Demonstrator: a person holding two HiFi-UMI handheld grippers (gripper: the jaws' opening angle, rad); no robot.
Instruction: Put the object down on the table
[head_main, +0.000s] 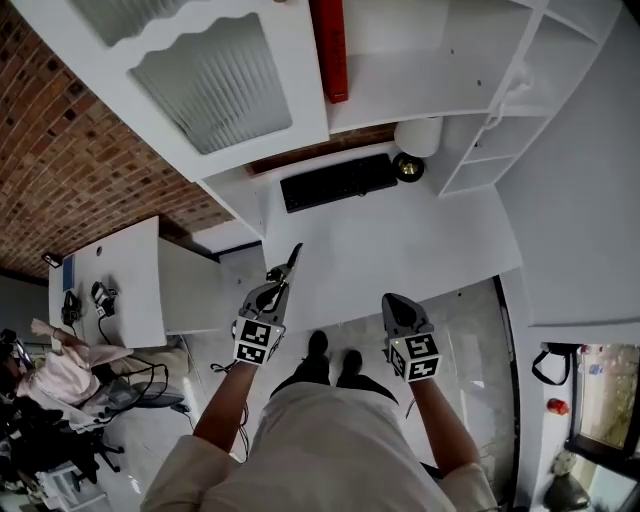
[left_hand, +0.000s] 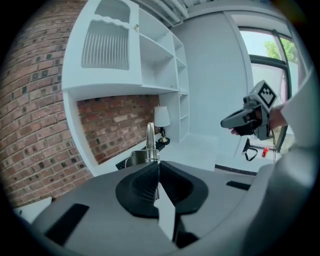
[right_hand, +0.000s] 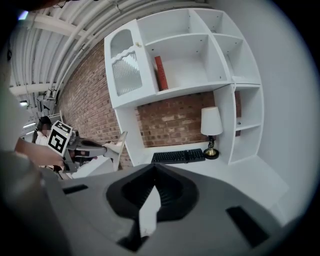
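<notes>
My left gripper (head_main: 280, 283) is shut on a thin silvery metal tool (head_main: 293, 258) that sticks out past its tips toward the white desk (head_main: 400, 250). Seen from the left gripper view, the tool (left_hand: 150, 141) stands upright between the closed pads (left_hand: 150, 182). From the right gripper view it shows as a pale flat blade (right_hand: 119, 145) held out in the air. My right gripper (head_main: 393, 301) hangs beside it on the right, shut and holding nothing. Both grippers hover in front of the desk's near edge, above the floor.
A black keyboard (head_main: 338, 181) and a white-shaded lamp (head_main: 415, 140) sit at the back of the desk, under white shelves holding a red book (head_main: 330, 50). A lower white table (head_main: 130, 290) with cables stands at the left, with a person in pink (head_main: 60, 370) beyond it.
</notes>
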